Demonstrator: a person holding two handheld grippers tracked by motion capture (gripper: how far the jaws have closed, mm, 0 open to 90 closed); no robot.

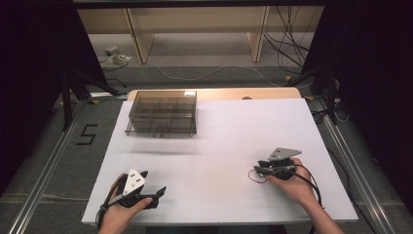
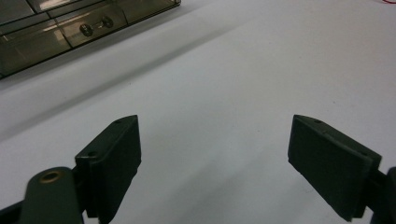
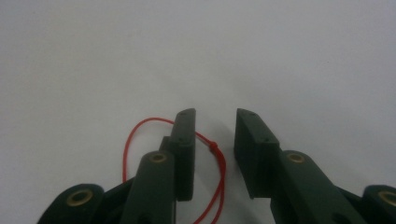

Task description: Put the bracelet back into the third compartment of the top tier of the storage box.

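A loop of thin red string lies on the white table at the right. My right gripper hovers just over it, held in a hand. In the right gripper view the red string curls under the left jaw and runs down through the narrow gap of the right gripper; the jaws stand slightly apart and do not pinch it. My left gripper rests near the front left edge, and in its own view the left gripper is wide open over bare table.
A smoky clear compartment box stands at the back left of the table. In the left gripper view the box holds small dark parts in one compartment. Cables and stand legs lie on the floor beyond.
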